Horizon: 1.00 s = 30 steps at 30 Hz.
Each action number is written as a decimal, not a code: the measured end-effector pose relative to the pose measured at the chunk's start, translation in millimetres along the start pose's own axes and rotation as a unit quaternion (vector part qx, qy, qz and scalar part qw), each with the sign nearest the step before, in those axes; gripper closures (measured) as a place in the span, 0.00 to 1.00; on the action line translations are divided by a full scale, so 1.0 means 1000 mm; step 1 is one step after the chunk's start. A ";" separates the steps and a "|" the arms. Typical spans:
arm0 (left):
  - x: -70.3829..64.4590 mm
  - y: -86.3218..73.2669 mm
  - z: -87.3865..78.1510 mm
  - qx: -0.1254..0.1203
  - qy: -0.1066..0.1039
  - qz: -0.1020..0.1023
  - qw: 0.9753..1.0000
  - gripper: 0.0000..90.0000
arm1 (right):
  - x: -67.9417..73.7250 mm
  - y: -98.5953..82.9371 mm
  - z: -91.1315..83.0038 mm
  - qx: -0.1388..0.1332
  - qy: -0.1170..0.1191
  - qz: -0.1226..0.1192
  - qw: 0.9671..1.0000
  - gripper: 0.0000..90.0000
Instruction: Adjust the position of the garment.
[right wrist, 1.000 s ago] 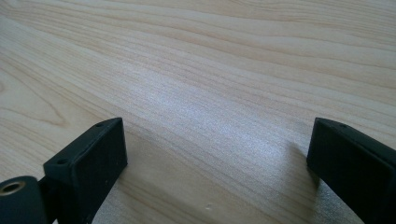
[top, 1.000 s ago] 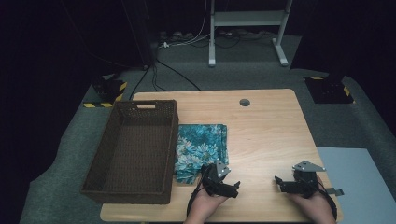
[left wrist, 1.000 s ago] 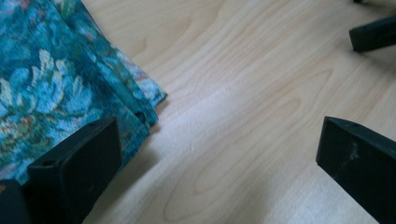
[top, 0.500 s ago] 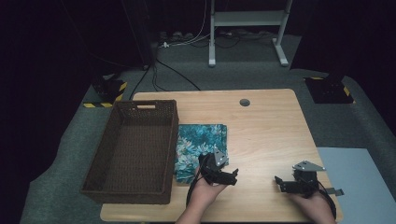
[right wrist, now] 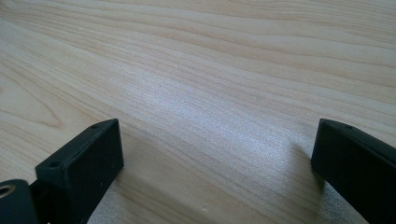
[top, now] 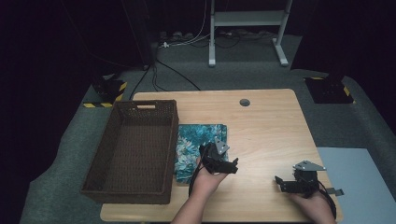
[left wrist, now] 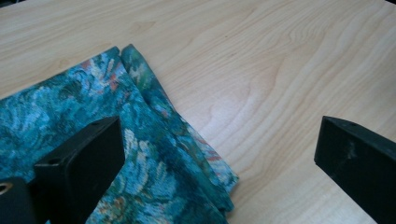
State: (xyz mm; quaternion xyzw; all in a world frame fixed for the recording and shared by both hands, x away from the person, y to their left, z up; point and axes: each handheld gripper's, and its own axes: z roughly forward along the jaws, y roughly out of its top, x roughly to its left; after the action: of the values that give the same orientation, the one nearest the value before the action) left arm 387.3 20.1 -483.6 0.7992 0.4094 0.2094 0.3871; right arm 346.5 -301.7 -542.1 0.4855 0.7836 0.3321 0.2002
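No brand, label or legible writing is seen on any item. The folded teal floral cloth (top: 201,150) is laid flat on the table (top: 271,130), just beside the right wall of the brown wicker basket (top: 133,154). The left gripper (left wrist: 219,154) is held over the cloth's near right edge, fingers spread wide, nothing gripped. Against the earlier frames, it has been advanced further over the cloth. The right gripper (right wrist: 217,149) is unchanged, fingers spread above bare wood near the table's right corner.
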 end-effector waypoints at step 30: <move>0.020 0.010 0.049 0.053 0.049 -0.021 0.997 0.19 | 0.000 0.000 0.000 0.000 -0.003 -0.001 1.000 0.03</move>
State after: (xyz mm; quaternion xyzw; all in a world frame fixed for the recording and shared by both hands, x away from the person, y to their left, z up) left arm 435.6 10.4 -505.5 0.7987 0.4552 0.2177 0.3278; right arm 346.7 -301.9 -542.1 0.4859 0.7833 0.3303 0.2030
